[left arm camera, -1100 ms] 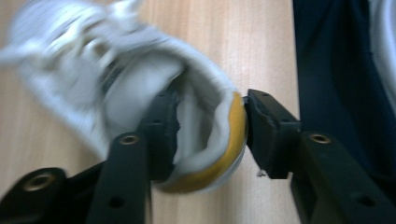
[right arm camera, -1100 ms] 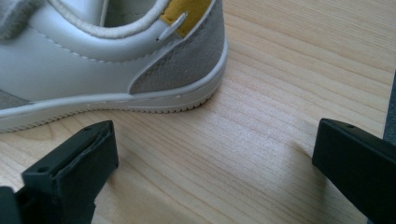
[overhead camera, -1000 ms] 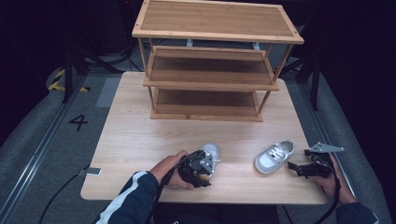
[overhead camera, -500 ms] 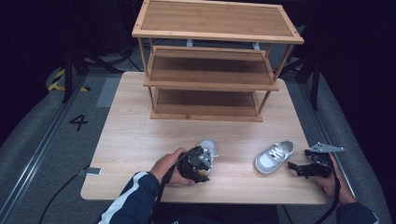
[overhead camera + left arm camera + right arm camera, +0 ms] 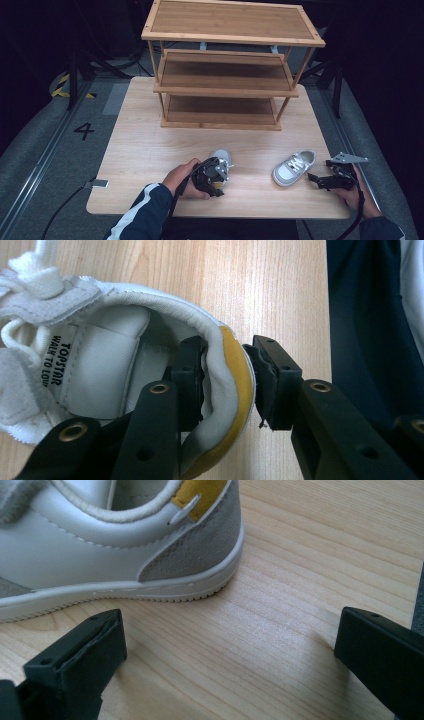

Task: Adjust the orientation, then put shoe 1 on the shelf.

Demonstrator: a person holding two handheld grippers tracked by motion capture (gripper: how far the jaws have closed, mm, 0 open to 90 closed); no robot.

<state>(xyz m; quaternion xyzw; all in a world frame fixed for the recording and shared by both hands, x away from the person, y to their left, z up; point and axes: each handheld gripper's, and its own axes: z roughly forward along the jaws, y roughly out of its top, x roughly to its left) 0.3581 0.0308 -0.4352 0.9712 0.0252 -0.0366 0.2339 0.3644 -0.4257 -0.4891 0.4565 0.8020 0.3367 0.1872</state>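
A small white shoe point(image 5: 100, 355) with a yellow heel lining lies on the wooden table point(image 5: 145, 150) near the front middle. My left gripper point(image 5: 227, 380) is shut on its heel collar, one jaw inside the shoe and one outside. From above, that gripper point(image 5: 212, 175) covers the rear of the left shoe point(image 5: 222, 156). A matching shoe point(image 5: 294, 167) with a grey heel sits to the right, toe pointing away. My right gripper point(image 5: 316, 180) stands open just behind it; the shoe's heel point(image 5: 190, 545) lies beyond the right gripper point(image 5: 230, 645), not between the jaws.
A three-tier bamboo shelf rack point(image 5: 225, 85) with bare shelves stands at the back of the table. Bare tabletop lies between the rack and the shoes. The table's front edge runs close behind both hands. A dark sleeve point(image 5: 365, 315) is beside the left gripper.
My left gripper and the shoe in it have shifted slightly left and away. The right gripper and the right shoe have stayed where they were.
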